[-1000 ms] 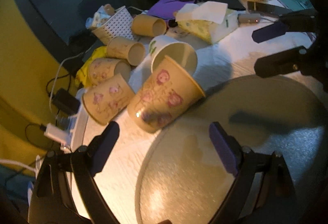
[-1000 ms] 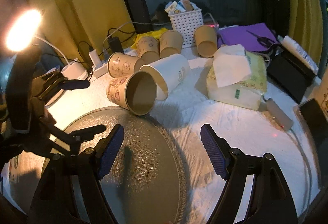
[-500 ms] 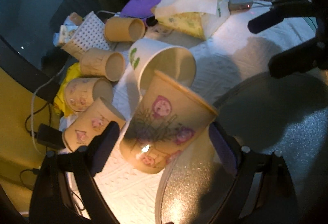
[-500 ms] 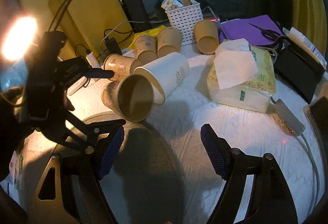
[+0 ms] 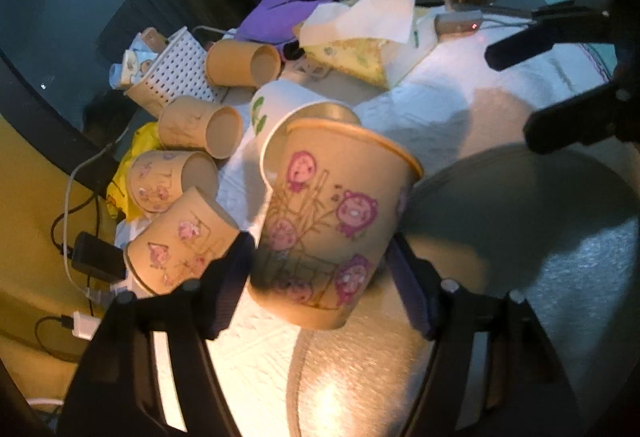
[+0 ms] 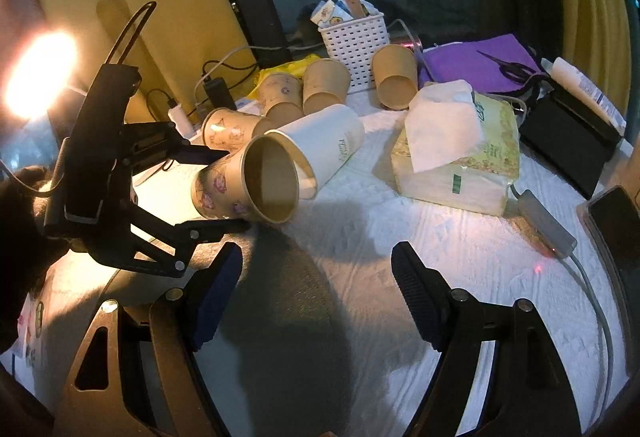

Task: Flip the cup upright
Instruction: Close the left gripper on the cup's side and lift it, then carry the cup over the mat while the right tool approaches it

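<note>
A tan paper cup with pink cartoon prints (image 5: 332, 221) lies on its side between the fingers of my left gripper (image 5: 320, 277), which is shut on it near its base. In the right wrist view the same cup (image 6: 248, 183) has its mouth toward the camera, and the left gripper (image 6: 224, 189) holds it from the left. My right gripper (image 6: 316, 297) is open and empty over the round grey mat (image 6: 280, 317); it also shows in the left wrist view (image 5: 560, 85).
A white cup (image 6: 328, 145) lies right behind the held one. Several more tan cups (image 5: 200, 125) lie further back by a white basket (image 6: 354, 37). A tissue pack (image 6: 460, 153), a black case (image 6: 568, 133) and cables (image 6: 588, 285) are on the right.
My left gripper moved in around the pink-print cup and shut on it. The cup now sits slightly raised and turned. The right gripper moved a little closer.
</note>
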